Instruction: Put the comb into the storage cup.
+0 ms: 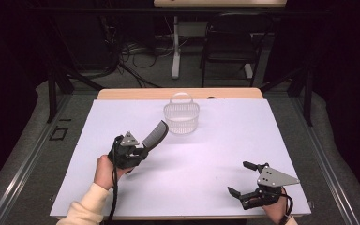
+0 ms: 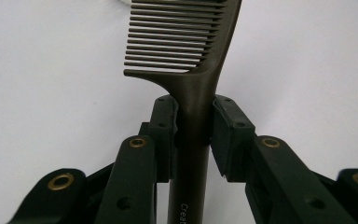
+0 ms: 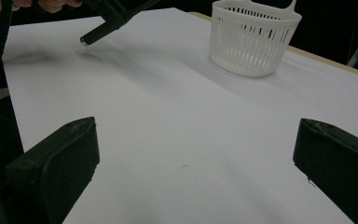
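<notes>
With the left claw clamped on the comb handle, mid-counter short of the basket near the far edge, carry it teeth-first over the rim before letting go.

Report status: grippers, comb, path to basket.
Left gripper shut on comb handle. Right gripper open, empty. Comb raised, teeth end near basket. Nothing between them.

Black left gripper is showing brass-ringed screw holes behind its fingers; a cream sleeve is trailing behind.
</notes>
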### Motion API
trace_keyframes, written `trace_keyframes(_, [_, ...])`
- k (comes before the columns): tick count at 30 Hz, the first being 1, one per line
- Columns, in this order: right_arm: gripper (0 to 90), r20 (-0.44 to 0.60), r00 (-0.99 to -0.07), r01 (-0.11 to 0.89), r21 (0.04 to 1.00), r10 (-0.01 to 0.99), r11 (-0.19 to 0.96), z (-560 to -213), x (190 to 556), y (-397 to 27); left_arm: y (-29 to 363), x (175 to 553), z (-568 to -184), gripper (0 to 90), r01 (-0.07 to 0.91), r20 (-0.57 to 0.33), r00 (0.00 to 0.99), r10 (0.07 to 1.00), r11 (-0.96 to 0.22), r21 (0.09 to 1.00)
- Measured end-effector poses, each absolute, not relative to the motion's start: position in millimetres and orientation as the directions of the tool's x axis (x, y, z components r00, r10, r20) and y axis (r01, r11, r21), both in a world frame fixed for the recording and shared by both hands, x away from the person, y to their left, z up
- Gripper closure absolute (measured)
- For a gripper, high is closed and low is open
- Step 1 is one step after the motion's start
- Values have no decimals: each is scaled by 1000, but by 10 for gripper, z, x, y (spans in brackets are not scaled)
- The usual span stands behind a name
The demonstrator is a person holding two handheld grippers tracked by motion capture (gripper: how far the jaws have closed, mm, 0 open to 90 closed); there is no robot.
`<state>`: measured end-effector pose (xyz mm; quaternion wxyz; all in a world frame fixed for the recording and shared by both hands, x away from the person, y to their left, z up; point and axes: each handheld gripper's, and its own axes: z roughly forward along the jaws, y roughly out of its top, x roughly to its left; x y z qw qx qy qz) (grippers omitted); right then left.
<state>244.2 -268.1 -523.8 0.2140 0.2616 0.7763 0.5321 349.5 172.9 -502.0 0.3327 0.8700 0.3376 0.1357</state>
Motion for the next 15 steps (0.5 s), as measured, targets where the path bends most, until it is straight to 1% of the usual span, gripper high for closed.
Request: trace_keyframes(15, [0, -51, -771, 181, 938, 635, 295, -5240, 2443, -2680, 1774, 3542, -5014, 716, 492, 21, 718, 696, -529, 691])
